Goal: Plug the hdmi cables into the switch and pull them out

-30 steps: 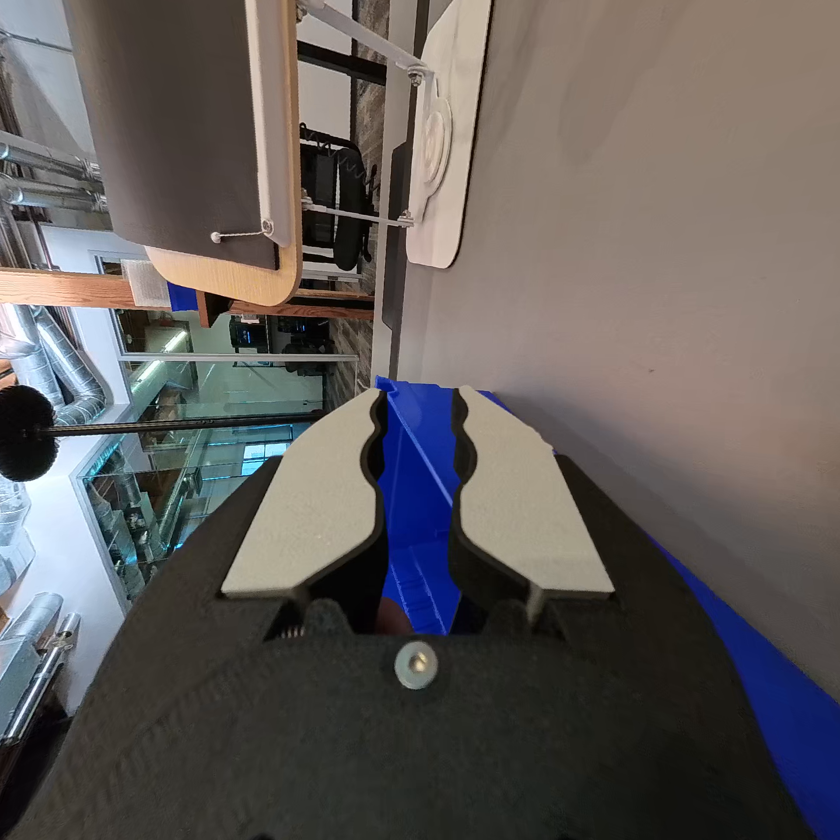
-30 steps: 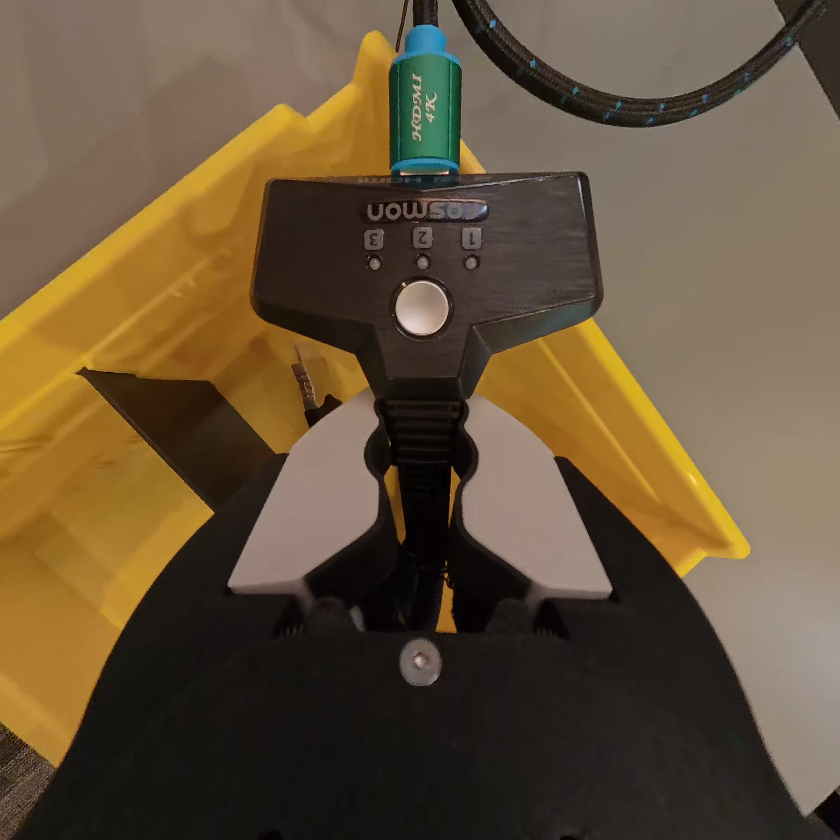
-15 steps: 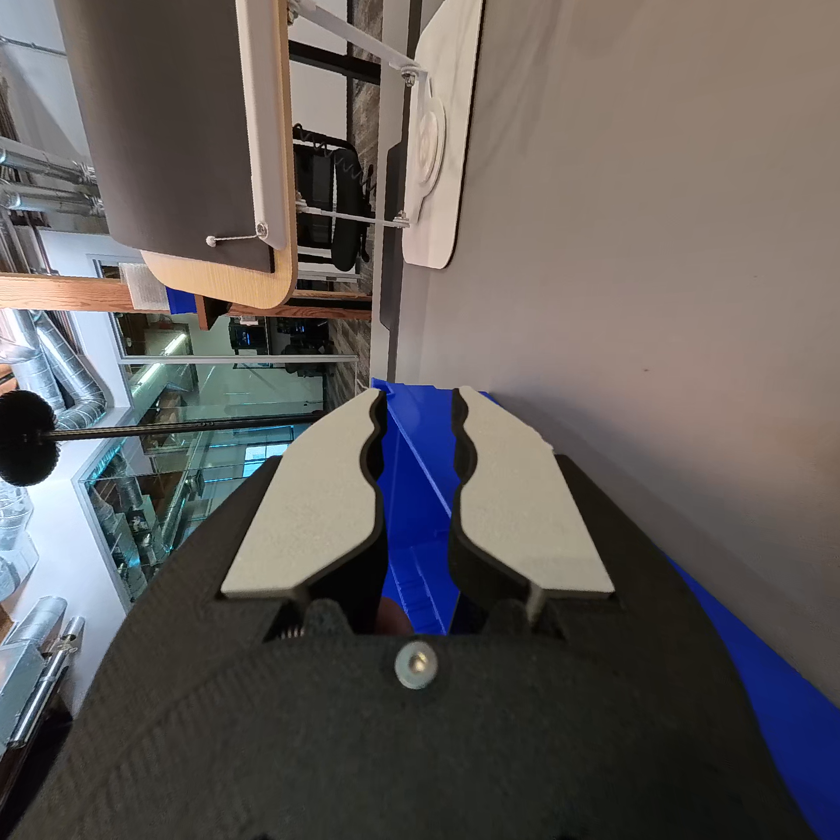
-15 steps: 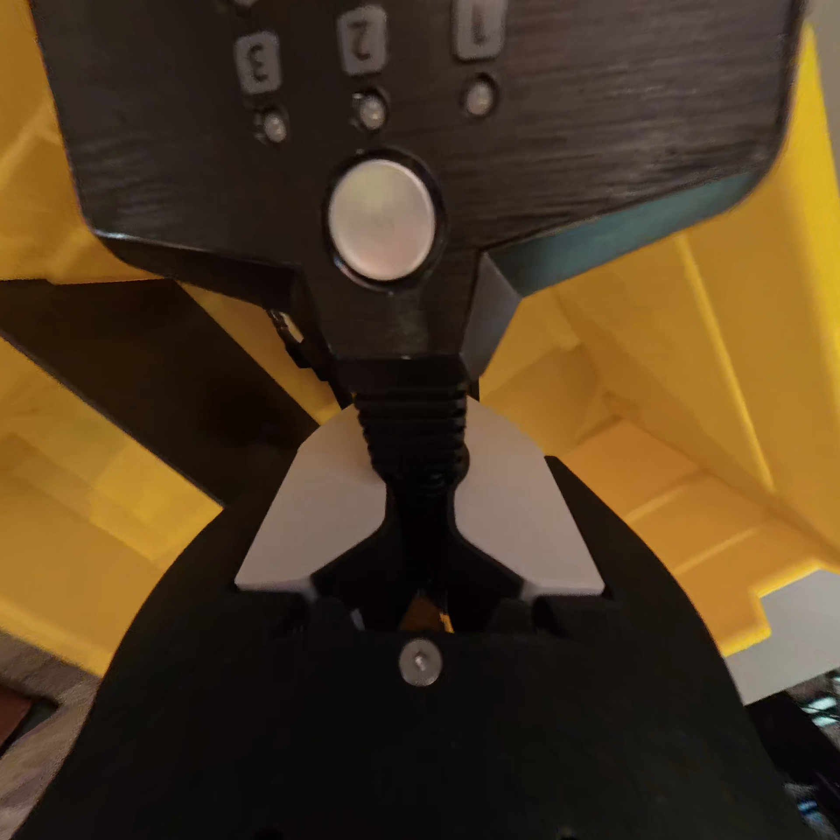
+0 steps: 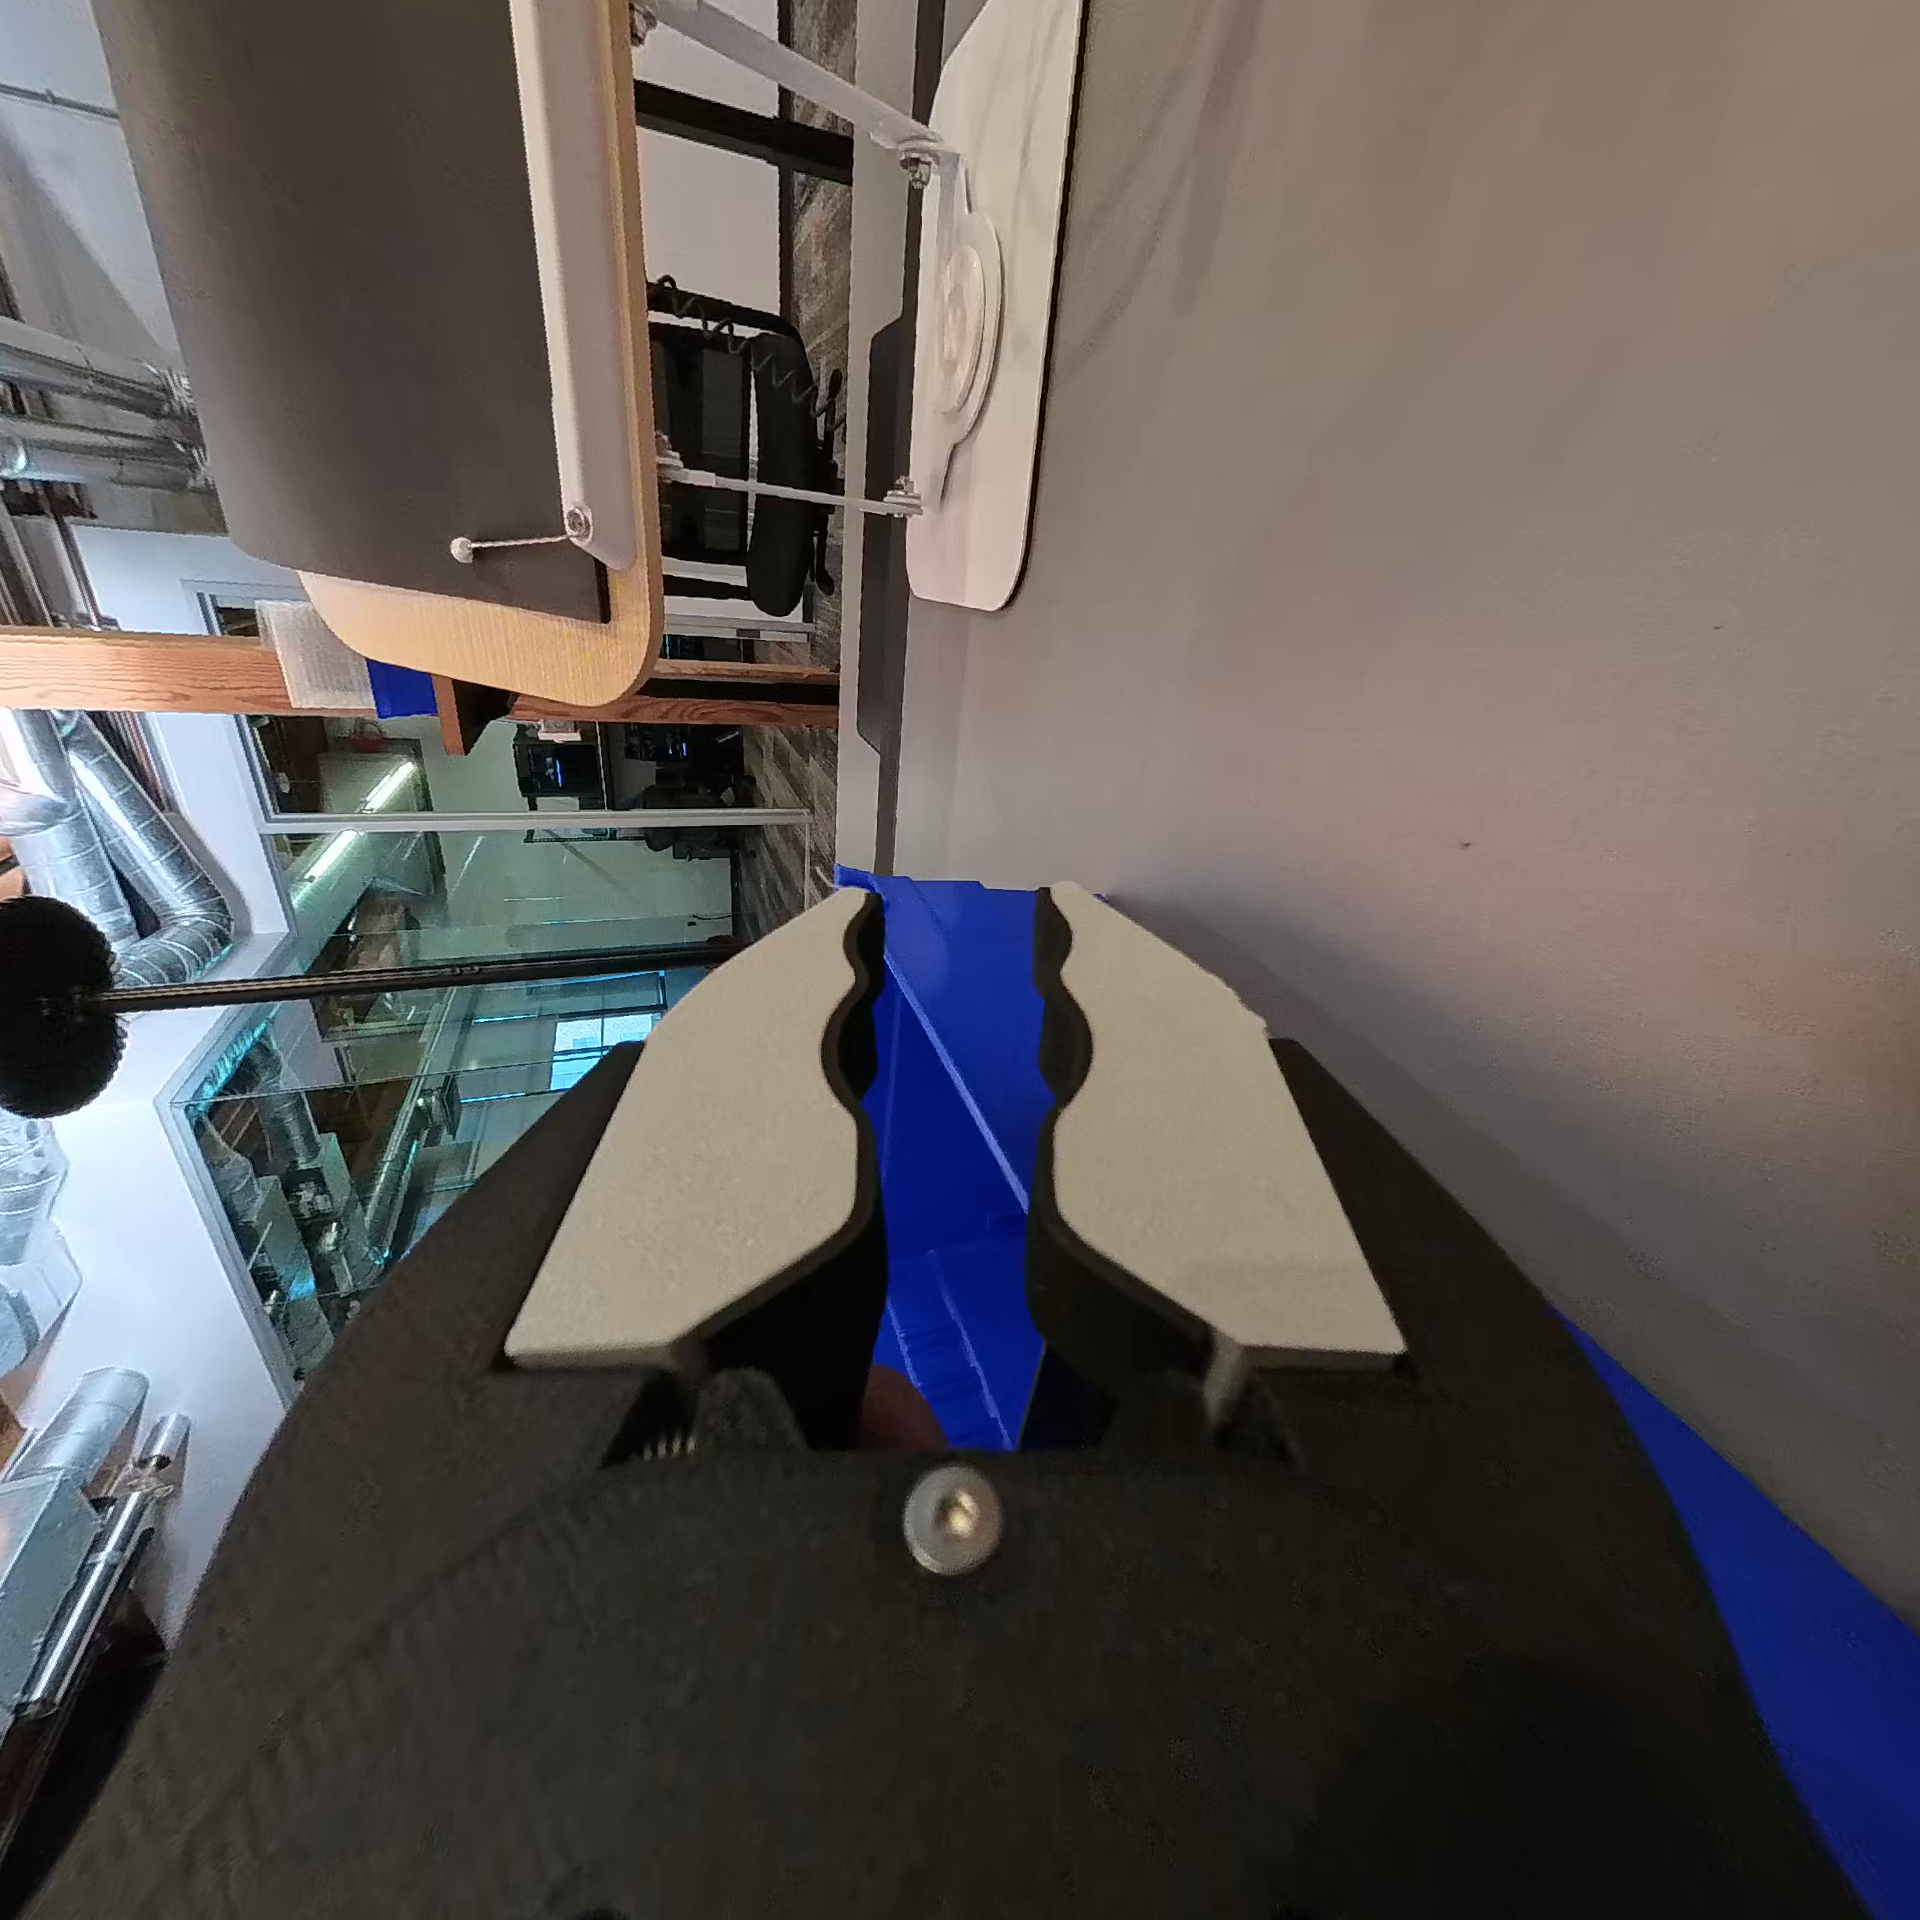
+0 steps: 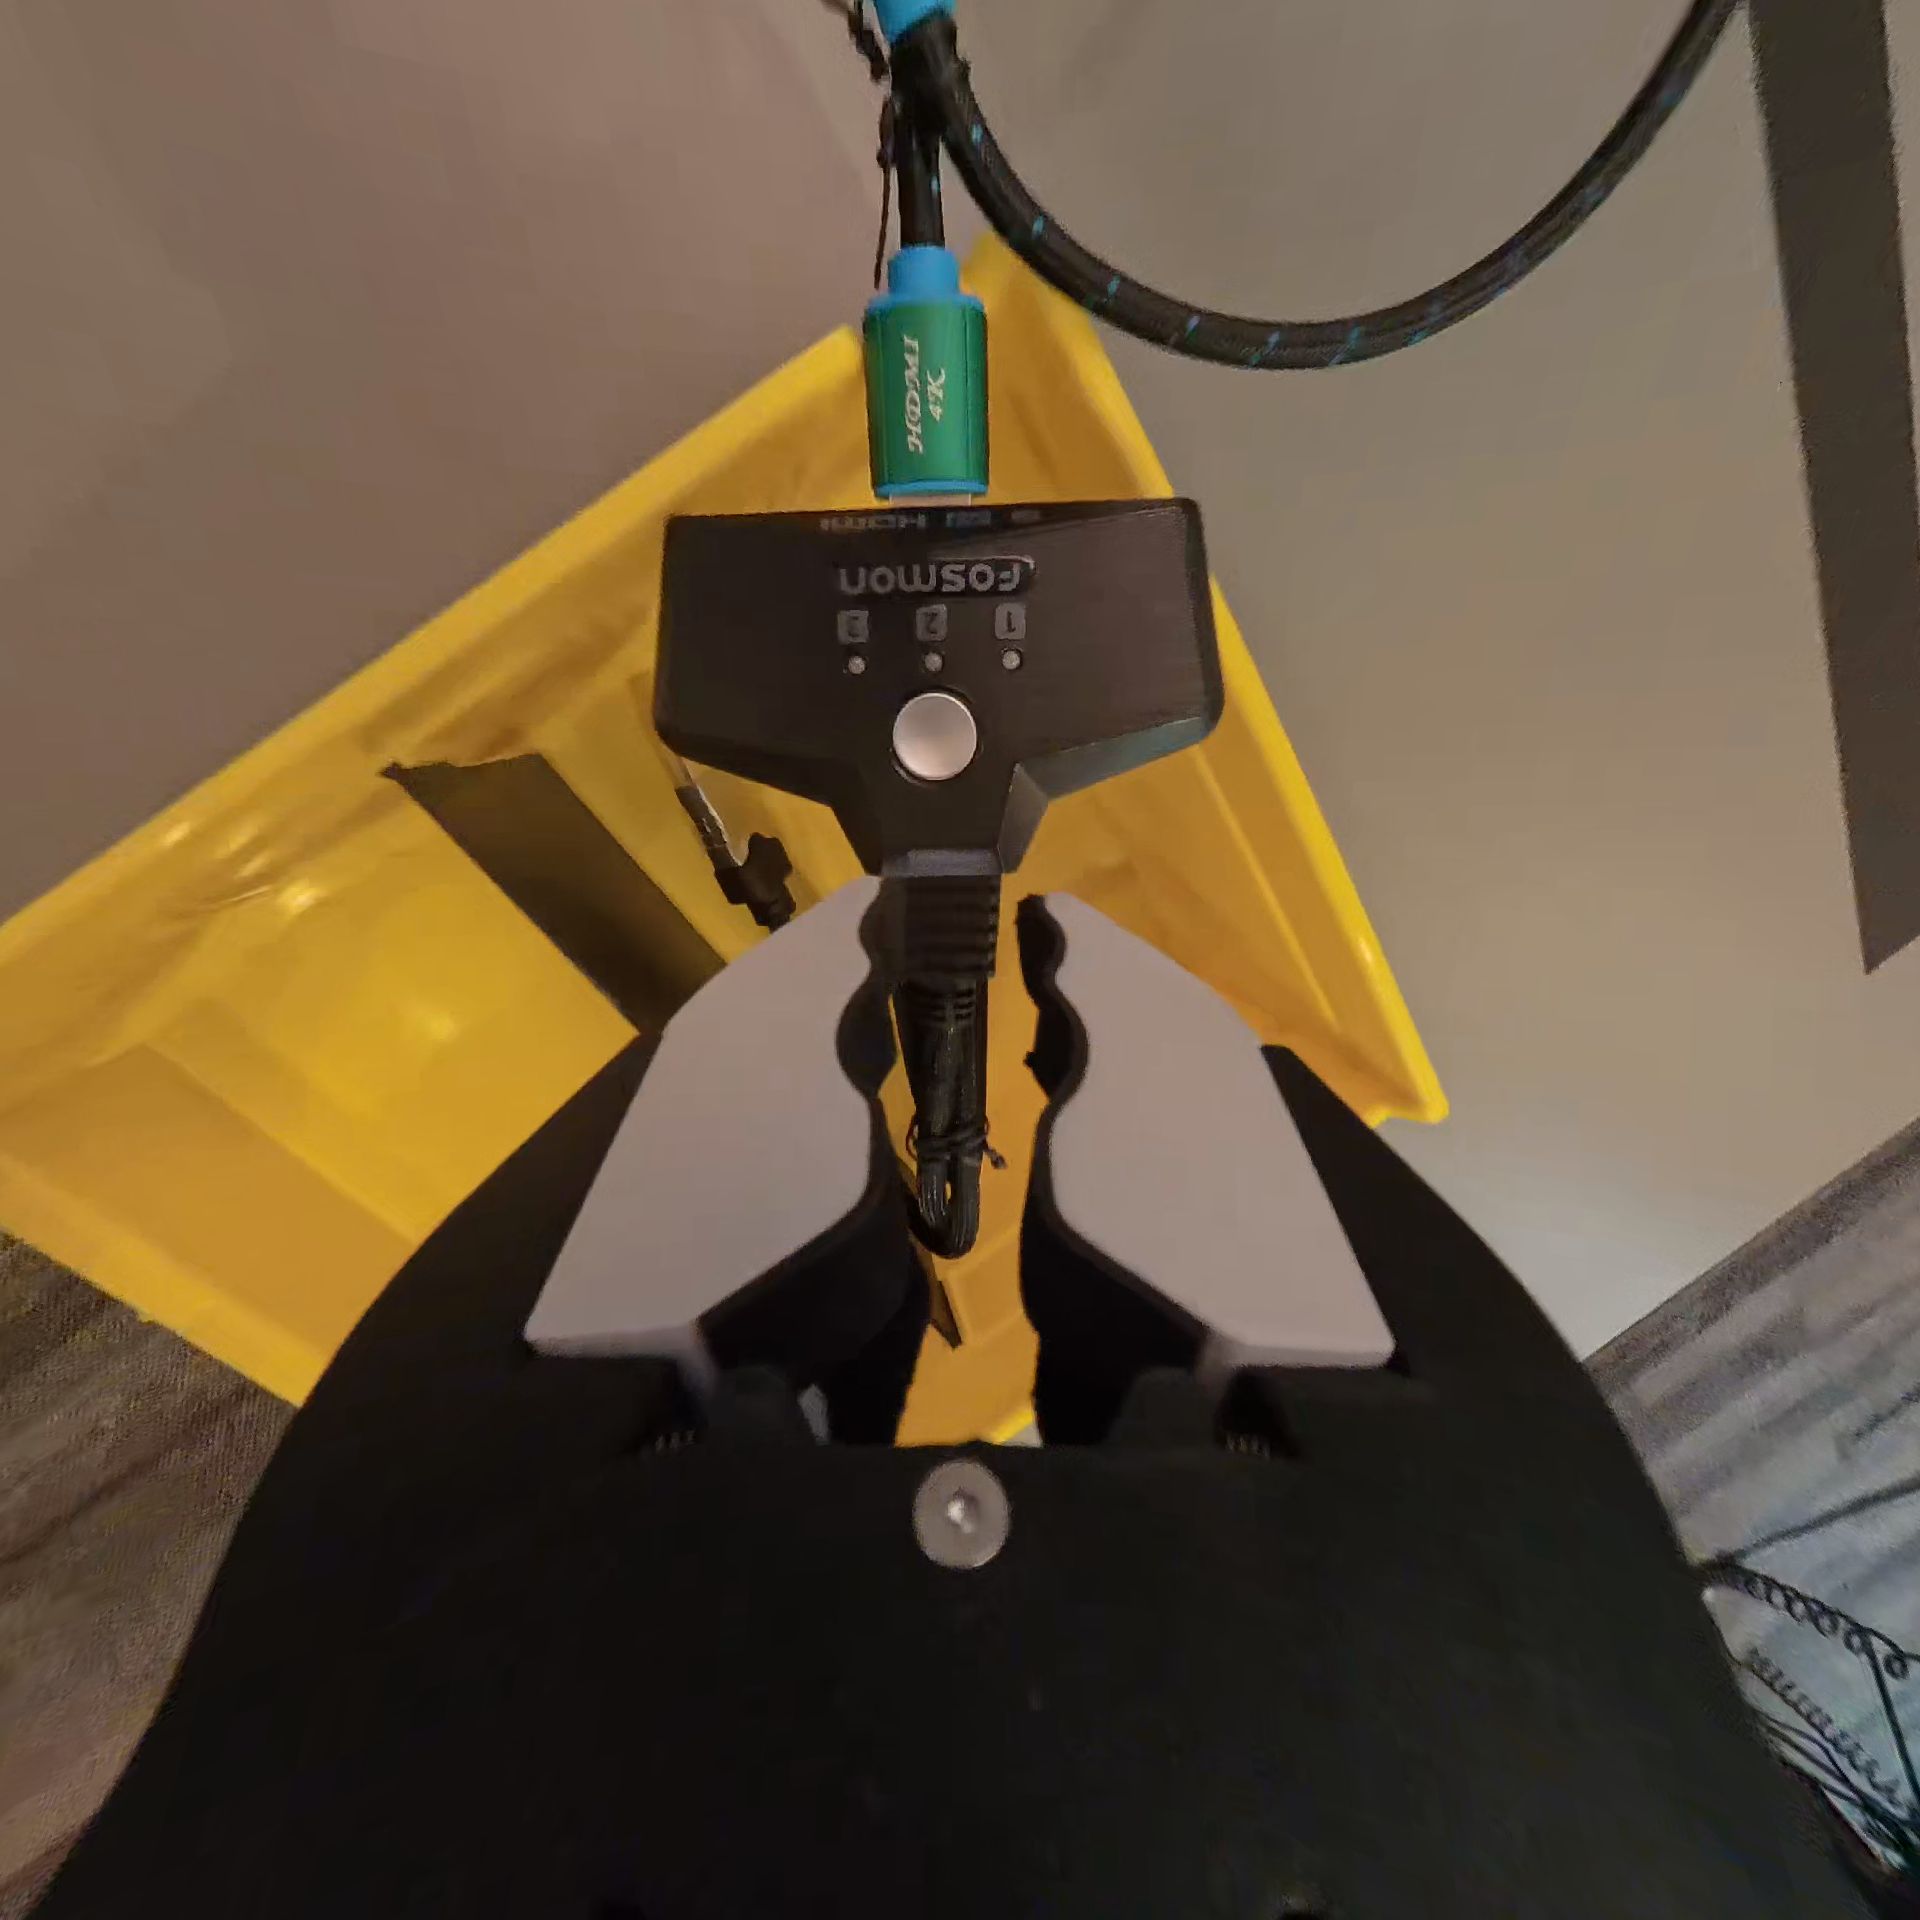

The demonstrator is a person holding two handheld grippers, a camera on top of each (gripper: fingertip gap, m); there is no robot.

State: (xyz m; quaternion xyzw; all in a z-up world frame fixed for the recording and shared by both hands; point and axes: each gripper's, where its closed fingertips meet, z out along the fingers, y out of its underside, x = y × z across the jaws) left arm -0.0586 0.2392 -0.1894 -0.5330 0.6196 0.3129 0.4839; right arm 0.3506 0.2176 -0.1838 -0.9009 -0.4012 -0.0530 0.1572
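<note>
In the right wrist view a black HDMI switch (image 6: 935, 644) lies over the far corner of a yellow bin (image 6: 416, 1039). A green HDMI plug (image 6: 928, 410) sits in the middle port on its far edge, and its black braided cable (image 6: 1247, 332) loops away to the upper right. My right gripper (image 6: 951, 904) is open just behind the switch. The switch's black pigtail cable (image 6: 940, 1091) hangs loose between the jaws. My left gripper (image 5: 961, 904) is open and empty, turned on its side over a blue bin (image 5: 956, 1091). No cable or switch shows in the left wrist view.
Inside the yellow bin lie a black strip (image 6: 540, 862) and a small black connector with a metal end (image 6: 743, 862). The bins stand on a grey table (image 6: 1507, 675). Grey carpet (image 6: 1766, 1351) shows past the near table edge. The table (image 5: 1455, 520) also fills the right of the left wrist view. The tips of one gripper are about 40 centimetres away from the tips of the other.
The right gripper held the switch's pigtail neck; the switch came close to the camera, then the gripper drew back. The switch now sits farther off, its cable loose. The left gripper hardly moved.
</note>
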